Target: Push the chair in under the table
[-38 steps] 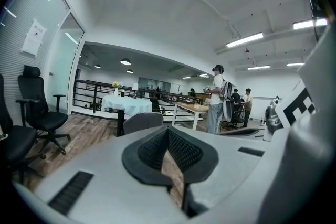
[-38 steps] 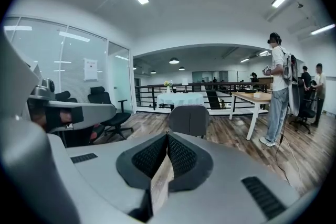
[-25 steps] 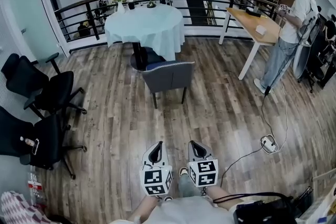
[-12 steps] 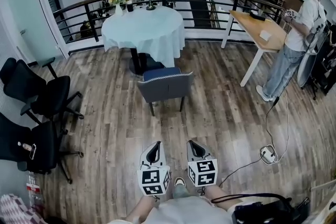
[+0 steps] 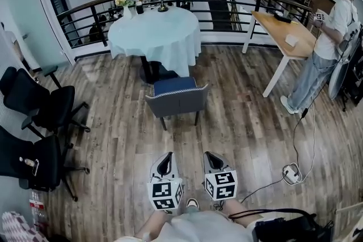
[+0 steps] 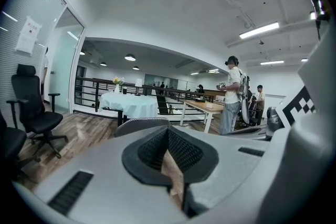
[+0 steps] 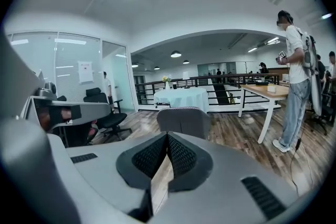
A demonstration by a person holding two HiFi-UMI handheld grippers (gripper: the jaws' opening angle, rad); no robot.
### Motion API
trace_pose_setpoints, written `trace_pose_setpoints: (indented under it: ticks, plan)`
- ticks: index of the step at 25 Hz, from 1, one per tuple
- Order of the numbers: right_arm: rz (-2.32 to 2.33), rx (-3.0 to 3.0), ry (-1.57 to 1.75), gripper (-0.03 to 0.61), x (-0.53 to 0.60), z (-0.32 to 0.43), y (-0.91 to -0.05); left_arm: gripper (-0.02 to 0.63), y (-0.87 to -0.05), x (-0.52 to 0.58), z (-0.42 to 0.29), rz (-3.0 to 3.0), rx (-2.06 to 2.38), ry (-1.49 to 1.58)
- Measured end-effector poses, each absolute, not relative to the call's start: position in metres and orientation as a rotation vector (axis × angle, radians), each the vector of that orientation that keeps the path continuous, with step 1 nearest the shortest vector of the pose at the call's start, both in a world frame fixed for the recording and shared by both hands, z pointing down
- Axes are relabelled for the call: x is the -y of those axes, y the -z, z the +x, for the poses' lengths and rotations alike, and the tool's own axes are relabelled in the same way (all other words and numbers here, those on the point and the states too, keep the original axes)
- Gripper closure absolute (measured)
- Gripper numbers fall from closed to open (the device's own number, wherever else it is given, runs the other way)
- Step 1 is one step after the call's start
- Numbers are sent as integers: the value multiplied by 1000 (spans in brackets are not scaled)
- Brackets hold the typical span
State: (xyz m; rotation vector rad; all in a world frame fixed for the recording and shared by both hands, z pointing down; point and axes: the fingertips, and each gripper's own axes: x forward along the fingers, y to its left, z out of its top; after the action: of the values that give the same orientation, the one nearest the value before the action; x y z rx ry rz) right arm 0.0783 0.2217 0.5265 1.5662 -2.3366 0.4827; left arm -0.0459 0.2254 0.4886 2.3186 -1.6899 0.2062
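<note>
The round table (image 5: pixel 153 37) stands at your 12 o'clock. The chair (image 5: pixel 178 102) is just before it, its back toward you, not pushed under. At 6 o'clock your left gripper (image 5: pixel 166 161) and right gripper (image 5: pixel 212 161) are both clenched, empty, well apart from the chair.

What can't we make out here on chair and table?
- Far legs of chair: head view, its back and seat hide them.
- Seat and legs of chair: both gripper views, left gripper and right gripper block them.
- Base of table: head view, cloth covers most.
- dark thing on table: head view, too small.
</note>
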Motion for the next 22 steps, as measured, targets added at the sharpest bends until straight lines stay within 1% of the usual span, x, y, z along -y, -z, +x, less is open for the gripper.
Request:
trace_pose_setpoints:
  ticks: [7,22]
  plan:
    - [1530,2324,-491,561,-184,90,-534,611,-490,-189,-34,2305,1705,-208]
    - [1501,2287,-541,561,-122,96,-556,611,-510,-125,-37,2268,1691,-255]
